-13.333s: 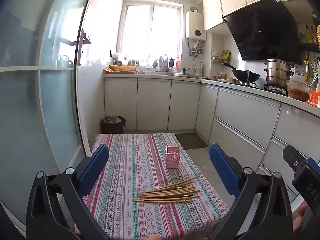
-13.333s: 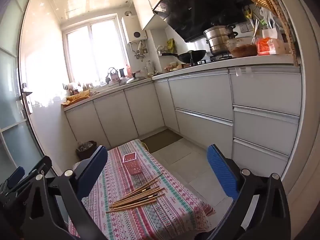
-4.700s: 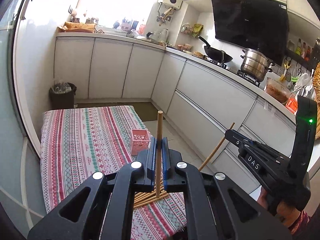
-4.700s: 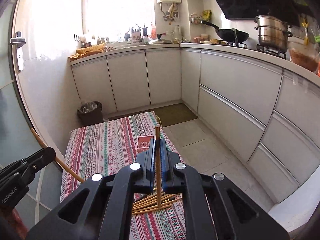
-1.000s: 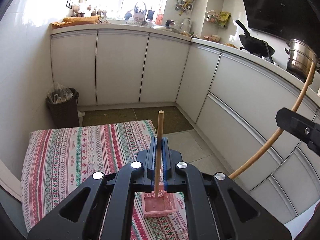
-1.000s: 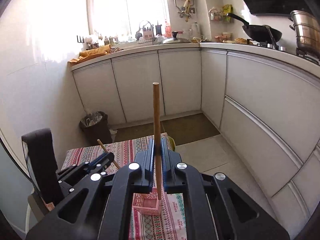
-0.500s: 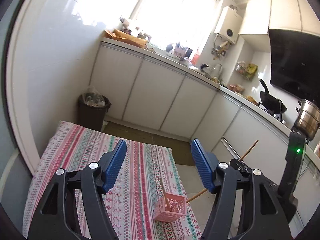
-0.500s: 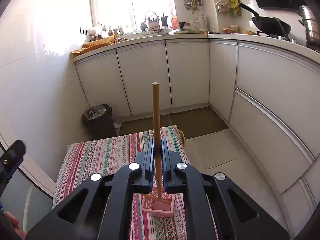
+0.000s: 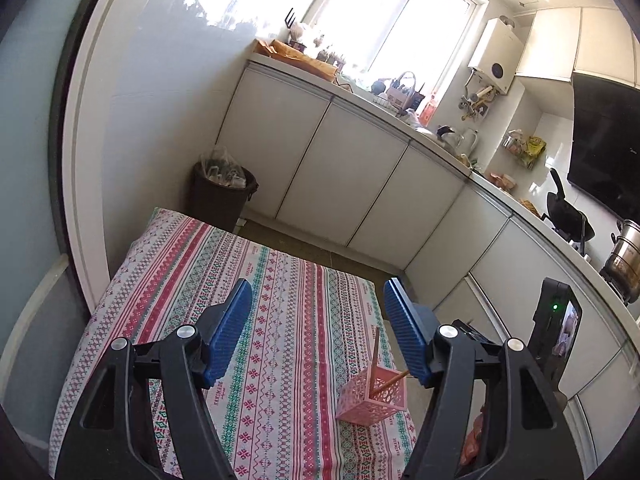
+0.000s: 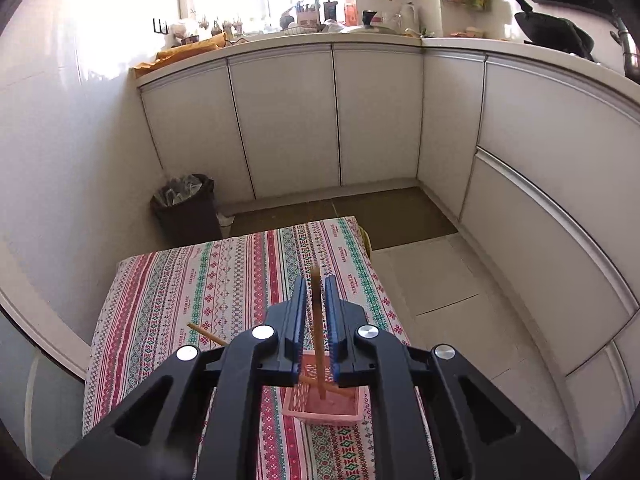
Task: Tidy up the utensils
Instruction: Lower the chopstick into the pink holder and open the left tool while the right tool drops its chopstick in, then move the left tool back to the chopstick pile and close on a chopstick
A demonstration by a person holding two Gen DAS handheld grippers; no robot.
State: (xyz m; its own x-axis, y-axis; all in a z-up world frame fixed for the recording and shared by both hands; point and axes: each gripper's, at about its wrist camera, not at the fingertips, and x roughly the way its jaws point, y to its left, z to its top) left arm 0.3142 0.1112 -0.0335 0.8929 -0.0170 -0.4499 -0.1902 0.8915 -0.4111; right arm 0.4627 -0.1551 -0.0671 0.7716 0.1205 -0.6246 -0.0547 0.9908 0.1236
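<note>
Here, right gripper [image 10: 316, 300] angled down over pink basket [image 10: 326, 402], fingers [image 10: 299, 312] opening beside chopstick [image 10: 317, 320], left gripper [image 9: 318, 328] spread wide, empty.

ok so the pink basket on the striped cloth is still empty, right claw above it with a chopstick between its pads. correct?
Not empty. The right wrist view shows one chopstick already leaning in the basket, its end poking out to the left. The rest holds: basket on the striped cloth, right claw above it, opening, a second chopstick between its pads.
</note>
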